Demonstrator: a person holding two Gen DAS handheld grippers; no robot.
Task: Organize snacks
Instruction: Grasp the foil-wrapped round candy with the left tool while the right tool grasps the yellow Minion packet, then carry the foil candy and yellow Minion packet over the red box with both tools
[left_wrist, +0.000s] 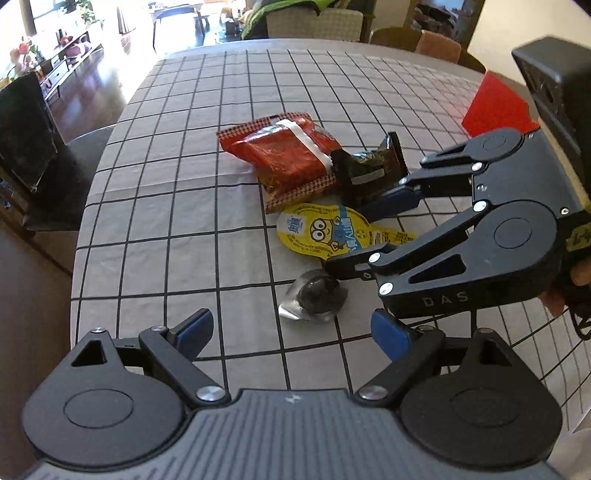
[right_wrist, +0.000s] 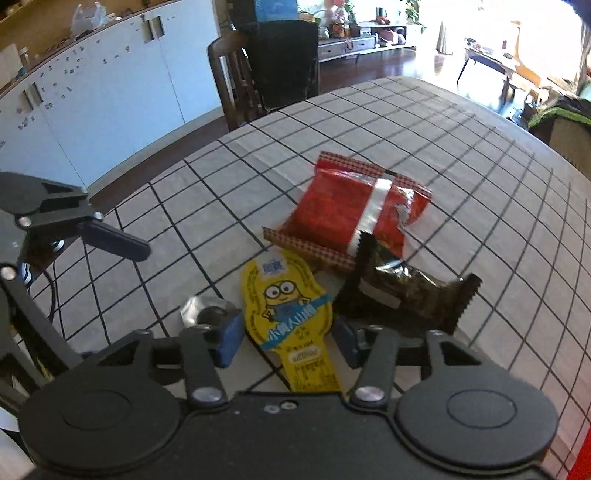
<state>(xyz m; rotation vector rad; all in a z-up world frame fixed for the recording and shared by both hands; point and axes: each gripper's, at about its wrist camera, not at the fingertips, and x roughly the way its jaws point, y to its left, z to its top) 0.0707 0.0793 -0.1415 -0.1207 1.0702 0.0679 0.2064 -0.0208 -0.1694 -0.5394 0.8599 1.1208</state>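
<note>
Snacks on the checked tablecloth (left_wrist: 184, 206), right gripper (right_wrist: 286, 341) straddling the yellow pouch (right_wrist: 286, 310).
Left view: left gripper (left_wrist: 291, 332) wide, empty; red box (left_wrist: 495, 107) behind; foil candy (left_wrist: 314, 295) near. Right view: pads just clear of the pouch, red packet (right_wrist: 343, 214) and dark packet (right_wrist: 402, 291) beyond.

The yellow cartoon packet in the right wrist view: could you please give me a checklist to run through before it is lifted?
1. Yellow packet lies between the fingers of the right tool: ok.
2. Pads pressing on the packet: cannot tell; they stand right at its edges.
3. Fingers clear of neighbours: not ok; one finger looks to be against the foil-wrapped sweet, and the dark wrapper lies close to the other.
4. Packet flat on the tablecloth, not buckled: ok.
5. Left tool open, empty and out of the way: ok.
</note>
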